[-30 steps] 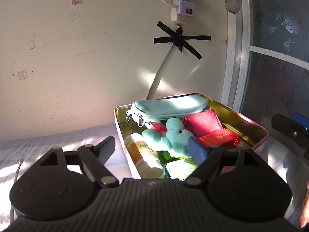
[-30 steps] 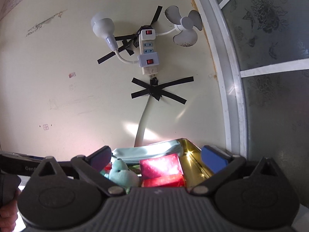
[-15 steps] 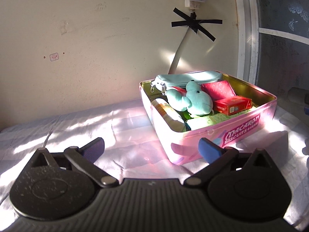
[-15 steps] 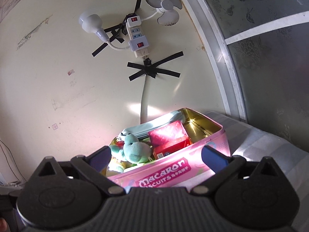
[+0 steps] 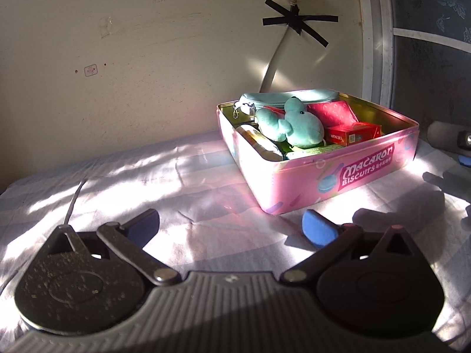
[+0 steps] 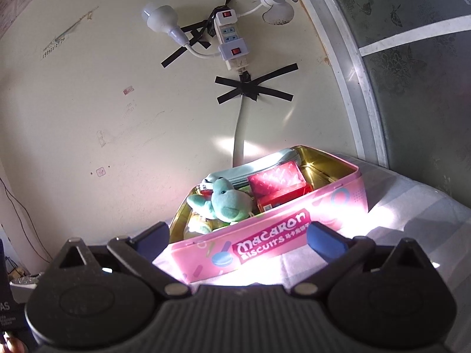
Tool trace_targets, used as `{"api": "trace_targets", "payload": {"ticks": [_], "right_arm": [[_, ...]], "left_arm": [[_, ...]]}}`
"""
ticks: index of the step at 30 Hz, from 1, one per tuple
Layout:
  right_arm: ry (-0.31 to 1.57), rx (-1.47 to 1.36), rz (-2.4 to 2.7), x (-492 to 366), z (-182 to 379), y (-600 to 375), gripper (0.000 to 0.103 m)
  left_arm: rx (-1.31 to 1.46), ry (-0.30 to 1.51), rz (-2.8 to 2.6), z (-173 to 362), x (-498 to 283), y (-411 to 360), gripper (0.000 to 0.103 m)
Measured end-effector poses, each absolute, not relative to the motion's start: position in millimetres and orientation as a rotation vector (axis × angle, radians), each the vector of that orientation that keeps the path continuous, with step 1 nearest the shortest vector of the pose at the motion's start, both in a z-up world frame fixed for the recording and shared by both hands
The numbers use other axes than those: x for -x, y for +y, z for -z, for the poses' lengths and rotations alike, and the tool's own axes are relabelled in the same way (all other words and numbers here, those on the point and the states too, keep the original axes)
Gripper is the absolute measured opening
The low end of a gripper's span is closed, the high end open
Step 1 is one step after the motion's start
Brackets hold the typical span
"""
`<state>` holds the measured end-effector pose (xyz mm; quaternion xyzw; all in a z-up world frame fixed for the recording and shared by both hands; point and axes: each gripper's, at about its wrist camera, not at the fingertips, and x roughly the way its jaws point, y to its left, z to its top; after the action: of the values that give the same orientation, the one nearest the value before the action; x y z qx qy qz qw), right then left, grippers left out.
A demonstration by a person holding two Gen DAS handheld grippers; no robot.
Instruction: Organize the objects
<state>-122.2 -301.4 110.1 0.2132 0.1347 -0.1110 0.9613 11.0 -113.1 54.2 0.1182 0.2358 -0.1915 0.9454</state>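
A pink Macaron Biscuits tin [image 5: 353, 173] stands open on the white cloth, also in the right wrist view [image 6: 265, 250]. Inside lie a teal plush toy [image 5: 297, 125] [image 6: 229, 203], a teal zip pouch [image 5: 282, 98], a red packet [image 5: 332, 111], a red box [image 5: 353, 133] and a bottle [image 5: 259, 144]. My left gripper [image 5: 229, 226] is open and empty, low over the cloth, to the front left of the tin. My right gripper [image 6: 238, 236] is open and empty, just in front of the tin's front wall.
A cream wall [image 5: 147, 73] rises behind the tin, with a taped cable [image 5: 294, 23], a power strip [image 6: 231, 39], a bulb and a small fan. A frosted glass door [image 6: 412, 73] stands at the right. The right gripper's body [image 5: 450, 139] shows at the left view's right edge.
Both grippers have drawn back and away from the tin, from just above its contents to in front of it. Both stay open and empty. The tin's contents have not moved.
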Motion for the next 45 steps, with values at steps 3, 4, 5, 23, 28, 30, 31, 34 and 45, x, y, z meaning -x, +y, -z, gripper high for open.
{"api": "trace_targets", "payload": {"ticks": [3, 4, 5, 23, 28, 30, 31, 34, 45], "right_arm": [[0.273, -0.428, 0.226, 122.8, -109.6, -298.6, 0.103], [0.273, -0.426, 0.228, 122.9, -109.5, -297.8, 0.103], [0.274, -0.422, 0.229, 122.9, -109.1, -296.9, 0.103], [0.314, -0.374, 0.222, 115.1, -101.7, -288.6, 0.103], [0.319, -0.375, 0.220, 114.1, -100.2, -289.7, 0.103], [0.323, -0.377, 0.221, 113.4, -99.1, -290.2, 0.103], [0.325, -0.379, 0.222, 113.0, -98.8, -289.9, 0.103], [0.328, -0.382, 0.222, 112.4, -97.6, -291.3, 0.103], [0.334, -0.385, 0.222, 110.4, -96.1, -294.1, 0.103]], "left_arm": [[-0.234, 0.479, 0.385, -53.9, -9.5, -112.0, 0.103], [-0.234, 0.480, 0.386, -53.8, -9.6, -111.7, 0.103], [-0.234, 0.481, 0.387, -53.7, -9.4, -111.6, 0.103], [-0.264, 0.487, 0.359, -48.5, -13.1, -113.9, 0.103], [-0.263, 0.486, 0.346, -47.7, -14.1, -114.0, 0.103], [-0.260, 0.484, 0.346, -48.0, -14.1, -113.3, 0.103], [-0.259, 0.482, 0.345, -48.2, -14.1, -113.0, 0.103], [-0.253, 0.472, 0.345, -49.1, -13.4, -111.7, 0.103], [-0.269, 0.445, 0.340, -51.1, -10.1, -113.3, 0.103]]}}
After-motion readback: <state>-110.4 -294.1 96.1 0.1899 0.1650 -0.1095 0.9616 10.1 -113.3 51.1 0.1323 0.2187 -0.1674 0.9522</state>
